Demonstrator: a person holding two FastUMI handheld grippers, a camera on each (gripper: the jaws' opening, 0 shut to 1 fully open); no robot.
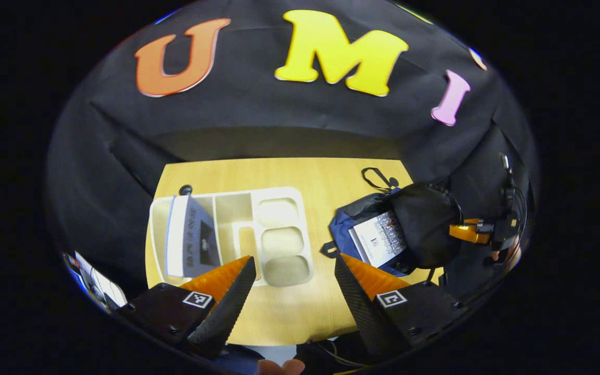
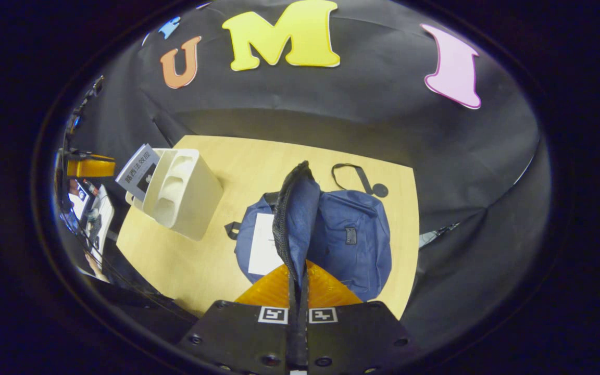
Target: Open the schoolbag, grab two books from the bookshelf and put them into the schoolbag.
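- Right gripper (image 2: pixel 298 291): jaws clenched on the schoolbag (image 2: pixel 352 234) flap, holding it up; if the thin fabric slipped, the flap would drop over the book (image 2: pixel 262 245) already inside.
- Left gripper (image 1: pixel 295 291): jaws released, empty; second book (image 1: pixel 193 237) ahead-left in the bookshelf (image 1: pixel 279 200), which could tip.
- Desk (image 1: pixel 310 302): smooth wood, so the bag could slide. Black cloth walls close by.

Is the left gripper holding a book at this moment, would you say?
No, the left gripper is open and empty above the wooden table.
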